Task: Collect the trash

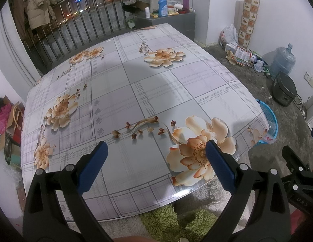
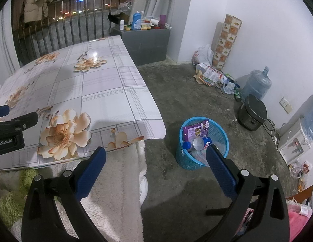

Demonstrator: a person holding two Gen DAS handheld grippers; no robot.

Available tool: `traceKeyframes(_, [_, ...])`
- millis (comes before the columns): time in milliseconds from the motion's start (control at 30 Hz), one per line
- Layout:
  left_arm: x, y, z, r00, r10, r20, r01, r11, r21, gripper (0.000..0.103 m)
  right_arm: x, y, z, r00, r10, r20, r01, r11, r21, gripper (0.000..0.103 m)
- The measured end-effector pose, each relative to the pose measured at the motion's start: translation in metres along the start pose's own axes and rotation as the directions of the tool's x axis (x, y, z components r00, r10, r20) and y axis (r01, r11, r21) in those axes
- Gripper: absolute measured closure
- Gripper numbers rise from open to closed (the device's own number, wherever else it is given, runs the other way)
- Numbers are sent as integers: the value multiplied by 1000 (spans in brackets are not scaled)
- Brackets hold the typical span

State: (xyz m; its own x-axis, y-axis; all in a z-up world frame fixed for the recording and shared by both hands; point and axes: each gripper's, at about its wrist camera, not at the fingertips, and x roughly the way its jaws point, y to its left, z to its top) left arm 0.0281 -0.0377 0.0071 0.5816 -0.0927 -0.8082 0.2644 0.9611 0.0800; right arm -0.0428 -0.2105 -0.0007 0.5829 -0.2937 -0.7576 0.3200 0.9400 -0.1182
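Trash: a purple foil snack packet [image 2: 195, 130], a clear plastic bottle with blue cap [image 2: 196, 142] and crumpled clear film lay inside the blue basket [image 2: 181, 155], ahead of the right gripper and just beyond its right finger.
Basket: blue plastic, round, open lattice wall, standing on the floor [image 2: 176, 92] beside the worktop corner; in the left wrist view only its rim [image 1: 272, 119] showed past the worktop edge, ahead and to the right of the left gripper.
Progress: judged near finished or finished; nothing loose was seen on the worktop, and several pieces already sat in the basket. What might remain is the litter along the far wall, if it counts.
Left gripper [image 1: 156, 151]: released, jaws wide apart, nothing between them, held over the near edge of the worktop.
Right gripper [image 2: 156, 157]: released, jaws wide apart, carrying nothing, held over the floor between worktop and basket.
Worktop [image 1: 136, 92]: flat, covered in a glossy plaid sheet with printed peach flowers; glare suggested slick vinyl.
Fleece [image 2: 116, 181]: white and green shaggy cloth below the worktop edge, under both grippers.
Floor: rough, stained grey concrete.
Far wall: papers and bags [image 2: 208, 72], a large water jug [image 2: 256, 83] and a dark rice cooker [image 2: 252, 113], well ahead and right of the right gripper.
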Motion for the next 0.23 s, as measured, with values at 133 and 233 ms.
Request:
traceKeyframes(133, [2,1,-3,1000,-1,-5,1,1000,-1,10,0,1,0,1000,0,0,0,1000,0,6])
traceKeyframes(233, [2,1,-4,1000,-1,-6,1,1000,-2,10,0,1,0,1000,-1,0,1,1000,-1,6])
